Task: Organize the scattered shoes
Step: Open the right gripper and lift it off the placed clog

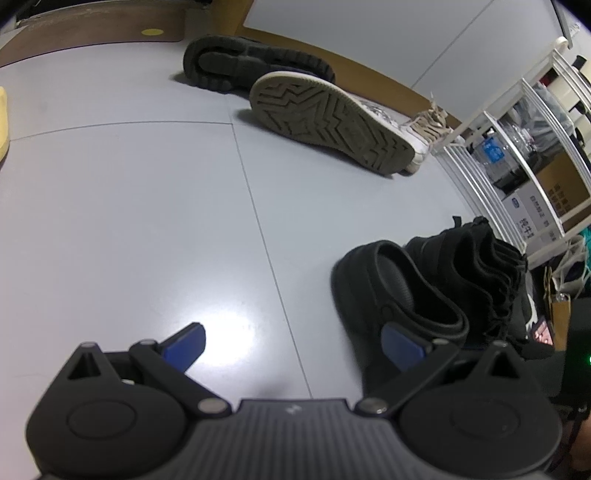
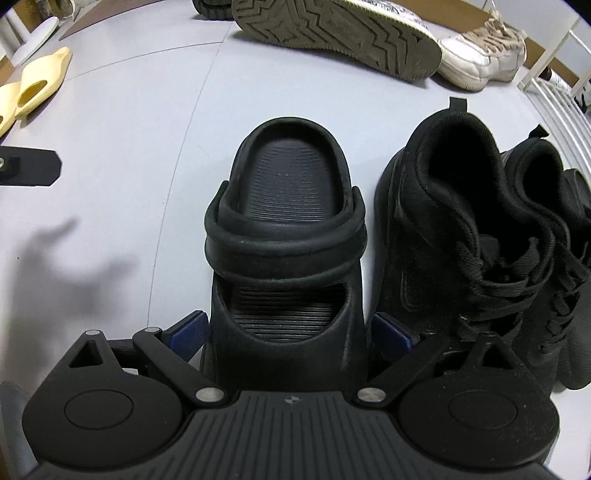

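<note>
My black clog [image 2: 286, 236] stands upright beside two black sneakers [image 2: 476, 236]; farther off, a white sneaker [image 2: 332, 33] lies sole-up.

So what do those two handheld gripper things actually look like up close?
The left gripper and right gripper look alike: matte black plastic bodies with a ribbed centre plate, round discs either side, silver pivot pins, angled black linkage arms and blue pads on the fingers. No cables show.

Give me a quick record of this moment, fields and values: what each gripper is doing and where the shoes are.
right gripper: astride black clog, fingers flanking its toe end; contact unclear
left gripper: open, empty, above grey floor
black sneakers: upright beside clog
white sneaker: on its side, sole showing
yellow slide: upright, far left
</note>
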Tool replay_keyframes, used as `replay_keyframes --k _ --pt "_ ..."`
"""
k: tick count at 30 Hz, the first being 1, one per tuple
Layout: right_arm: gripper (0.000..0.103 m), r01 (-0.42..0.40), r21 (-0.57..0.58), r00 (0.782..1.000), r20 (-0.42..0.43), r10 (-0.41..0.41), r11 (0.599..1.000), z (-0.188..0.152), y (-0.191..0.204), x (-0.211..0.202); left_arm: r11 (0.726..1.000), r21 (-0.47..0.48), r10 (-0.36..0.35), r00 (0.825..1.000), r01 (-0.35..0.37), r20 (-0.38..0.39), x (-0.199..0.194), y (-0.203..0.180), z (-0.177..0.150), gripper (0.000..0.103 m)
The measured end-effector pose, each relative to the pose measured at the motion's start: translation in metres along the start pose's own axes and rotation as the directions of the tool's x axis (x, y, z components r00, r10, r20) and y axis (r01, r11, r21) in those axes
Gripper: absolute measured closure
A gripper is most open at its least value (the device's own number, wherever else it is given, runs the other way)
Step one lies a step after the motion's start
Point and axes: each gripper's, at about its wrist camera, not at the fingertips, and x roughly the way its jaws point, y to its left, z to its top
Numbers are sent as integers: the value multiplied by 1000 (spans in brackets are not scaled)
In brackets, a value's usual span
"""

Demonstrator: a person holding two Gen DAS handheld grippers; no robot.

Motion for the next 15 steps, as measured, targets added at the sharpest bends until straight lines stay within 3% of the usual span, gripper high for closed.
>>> replay_keyframes --k 11,15 --pt "12 -22 15 1000 -13 22 1000 1 -2 -8 999 -27 -35 999 35 9 -4 5 2 1" --pt "12 -21 -48 1000 5 21 999 3 -4 -29 997 -63 -31 999 34 42 -5 7 5 1"
